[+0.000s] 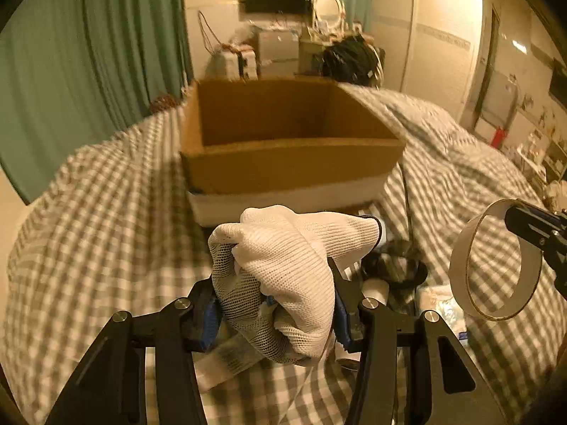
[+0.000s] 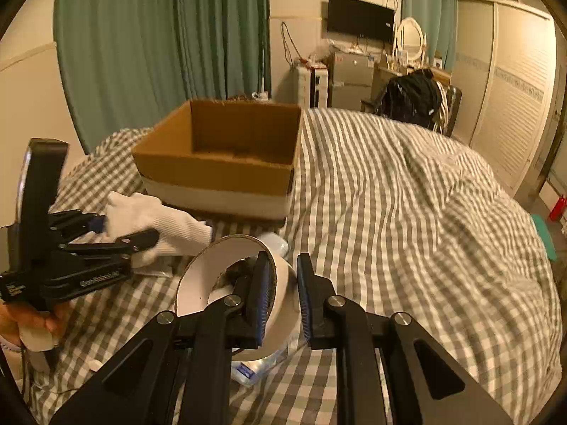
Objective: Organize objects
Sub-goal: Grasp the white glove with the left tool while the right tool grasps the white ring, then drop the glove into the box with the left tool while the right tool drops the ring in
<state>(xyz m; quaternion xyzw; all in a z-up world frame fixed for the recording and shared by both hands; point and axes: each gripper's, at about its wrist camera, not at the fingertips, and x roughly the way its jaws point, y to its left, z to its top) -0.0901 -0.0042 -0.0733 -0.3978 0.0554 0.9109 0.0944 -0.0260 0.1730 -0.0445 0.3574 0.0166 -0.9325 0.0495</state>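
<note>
While the left gripper (image 1: 274, 304) pinches a white knit glove (image 1: 283, 269) between its blue-padded fingers, the left wrist view shows that glove as a bunched lump of ribbed and mesh weave, lifted just short of the cardboard box (image 1: 283, 156), whose near wall is brown with a white band along its foot. Right of the box and nearer the camera, a cardboard ring (image 1: 494, 258) hangs from the black tip of the right gripper (image 1: 535, 226) above the checked bedspread (image 1: 106, 212); a dark tangled object and a clear packet lie below it, their print too blurred to read. From the right wrist, the right gripper (image 2: 283, 294) has one finger inside the ring (image 2: 226, 276) and one outside; whether they clamp its wall I cannot tell. Left of the box (image 2: 219, 163), the left gripper (image 2: 120, 233) holds the glove (image 2: 156, 223); white lettering on its body is illegible.
</note>
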